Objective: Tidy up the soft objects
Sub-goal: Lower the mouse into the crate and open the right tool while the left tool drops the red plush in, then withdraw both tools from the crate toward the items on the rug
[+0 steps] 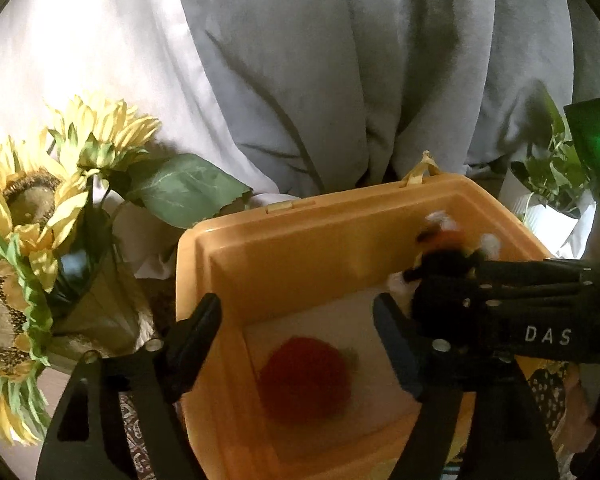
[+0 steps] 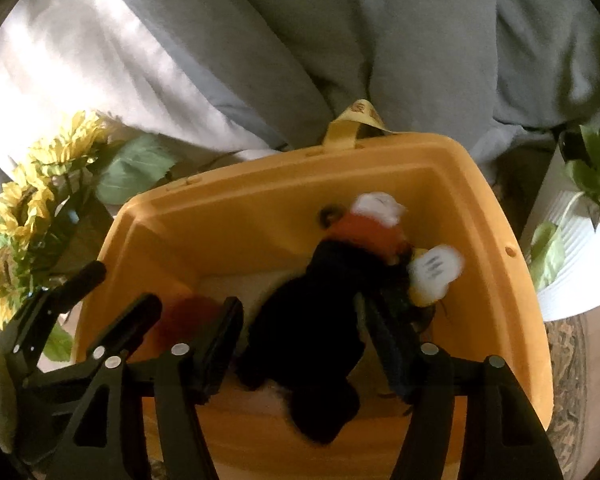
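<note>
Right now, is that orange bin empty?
No. The orange bin holds a red ball, and a black plush toy is inside its walls.

Grey curtains (image 1: 340,72) hang behind, sunflowers (image 1: 32,216) at left, a white potted plant (image 2: 576,256) at right.

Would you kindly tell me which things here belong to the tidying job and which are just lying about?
Job:
black plush toy with white gloves
red fuzzy ball
orange plastic bin
right gripper

Lying about:
artificial yellow sunflowers
white ribbed plant pot
grey curtain
</note>
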The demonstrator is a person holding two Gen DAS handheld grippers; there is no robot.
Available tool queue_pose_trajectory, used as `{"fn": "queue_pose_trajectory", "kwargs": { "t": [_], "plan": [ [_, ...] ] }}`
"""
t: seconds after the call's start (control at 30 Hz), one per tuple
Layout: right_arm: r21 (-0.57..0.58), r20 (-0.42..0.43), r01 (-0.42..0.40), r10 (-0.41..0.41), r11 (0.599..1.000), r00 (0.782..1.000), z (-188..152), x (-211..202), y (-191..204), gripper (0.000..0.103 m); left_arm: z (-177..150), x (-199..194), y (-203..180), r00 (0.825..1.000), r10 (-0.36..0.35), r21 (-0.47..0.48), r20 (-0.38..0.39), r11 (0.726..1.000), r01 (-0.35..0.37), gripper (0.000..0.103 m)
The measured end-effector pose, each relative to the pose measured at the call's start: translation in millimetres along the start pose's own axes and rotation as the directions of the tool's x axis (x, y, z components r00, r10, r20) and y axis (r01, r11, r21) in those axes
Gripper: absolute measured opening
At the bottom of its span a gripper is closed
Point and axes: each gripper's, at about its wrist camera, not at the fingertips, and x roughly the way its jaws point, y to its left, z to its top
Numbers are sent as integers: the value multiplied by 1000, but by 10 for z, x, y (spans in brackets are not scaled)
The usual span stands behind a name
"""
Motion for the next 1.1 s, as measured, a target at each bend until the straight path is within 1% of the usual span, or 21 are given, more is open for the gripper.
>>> {"fn": "queue_pose_trajectory", "kwargs": {
  "t": [0.07, 0.2, 0.3, 0.43, 0.6, 0.87, 0.9, 1.1],
  "plan": [
    [10, 11, -6, 6, 1000, 1000, 12, -20, -13, 73, 7, -41, -8, 1000, -2, -1, 7, 1000, 2, 84],
    [0, 53, -19, 19, 1000, 998, 22, -140, 6, 73, 44, -178, -5, 999, -7, -17, 37, 1000, 7, 85],
    [-15, 99, 2, -1, 1000, 995, 24, -264, 32, 73, 68, -313, -7, 998, 4, -21, 69, 1000, -2, 86],
    [-30, 176, 38, -32, 999, 984, 13, -500, 66, 73, 89, -484, -24, 994, 16, -27, 112, 1000, -13, 89],
    [-43, 273, 75, -60, 996, 960, -14, -811, 105, 73, 104, -748, -59, 984, 36, -34, 175, 999, -30, 90],
    [-64, 376, 100, -69, 993, 924, -169, -1252, 185, 73, 41, -1248, -160, 960, 77, -51, 269, 997, -65, 93],
    [-68, 392, 110, -75, 992, 917, -216, -1332, 194, 73, 25, -1310, -170, 958, 76, -52, 276, 997, -64, 93],
    [-60, 447, 133, -92, 989, 890, -423, -1665, 211, 73, -71, -1619, -255, 946, 67, -48, 316, 997, -54, 93]
  ]
}}
